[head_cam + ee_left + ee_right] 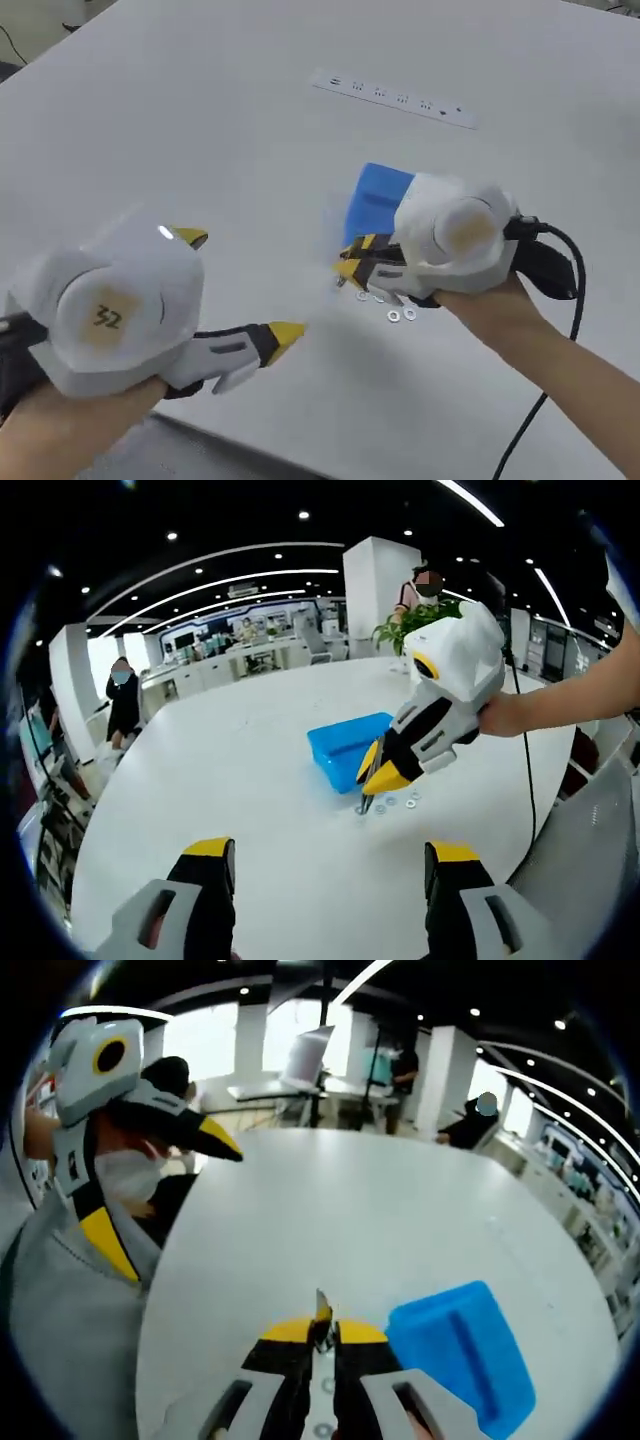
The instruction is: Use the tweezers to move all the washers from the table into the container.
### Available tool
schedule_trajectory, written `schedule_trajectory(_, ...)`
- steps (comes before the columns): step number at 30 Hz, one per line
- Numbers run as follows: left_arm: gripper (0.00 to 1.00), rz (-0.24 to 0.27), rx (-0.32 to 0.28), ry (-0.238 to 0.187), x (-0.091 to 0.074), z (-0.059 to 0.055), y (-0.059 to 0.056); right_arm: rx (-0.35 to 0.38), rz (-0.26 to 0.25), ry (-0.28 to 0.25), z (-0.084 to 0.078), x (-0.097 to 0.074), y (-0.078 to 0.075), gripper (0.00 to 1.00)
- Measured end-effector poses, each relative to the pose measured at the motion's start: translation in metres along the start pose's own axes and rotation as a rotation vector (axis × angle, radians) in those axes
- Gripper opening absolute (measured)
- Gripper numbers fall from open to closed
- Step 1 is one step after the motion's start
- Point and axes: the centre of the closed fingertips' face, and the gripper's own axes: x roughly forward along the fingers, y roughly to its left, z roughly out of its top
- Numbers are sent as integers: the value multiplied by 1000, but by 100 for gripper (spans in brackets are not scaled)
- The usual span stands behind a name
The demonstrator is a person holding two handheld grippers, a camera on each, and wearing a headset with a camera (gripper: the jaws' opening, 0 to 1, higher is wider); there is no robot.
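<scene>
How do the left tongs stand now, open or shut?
Open. In the left gripper view the left tongs show two yellow-tipped jaws wide apart, with bare table between them and nothing held.

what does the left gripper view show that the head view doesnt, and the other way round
Left gripper view alone: a person standing in the office behind the table, and a potted plant beyond its far side.

Head view alone: a white power strip lying on the table past the container.

Both: the blue container, the washers on the table beside it, the right gripper with its tongs shut on the tweezers just above the washers, and the left gripper, tongs open and holding nothing.
</scene>
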Motion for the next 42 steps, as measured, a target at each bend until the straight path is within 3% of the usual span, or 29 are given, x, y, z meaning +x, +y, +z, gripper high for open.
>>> schedule_trajectory(3,84,54,-55,-23,-7,-4,8,32,-8,-34,9,-10,-4,3)
schedule_trajectory(5,93,116,-80,-48,-11,-3,16,52,-14,-60,17,-18,-9,3)
schedule_trajectory(10,94,134,-116,-79,-16,-4,19,89,-60,-131,39,-40,-20,3)
schedule_trajectory(13,94,158,-82,-72,-11,-6,21,115,-101,-173,49,-50,-31,3)
schedule_trajectory(17,93,177,-33,-33,-8,-13,21,130,-174,-186,50,-58,-53,3)
schedule_trajectory(20,92,190,-14,-26,-9,-14,22,161,-215,-175,41,-55,-69,3)
schedule_trajectory(26,94,193,22,-22,-9,-14,20,220,-219,-146,20,-33,-85,4)
schedule_trajectory(31,95,197,15,-23,-9,-14,22,258,-206,-105,4,-13,-84,4)
schedule_trajectory(34,95,178,-8,-57,-10,-8,19,268,-203,-79,-7,1,-87,4)
schedule_trajectory(42,95,186,-8,-54,-10,-9,21,315,-201,-54,-15,10,-90,4)
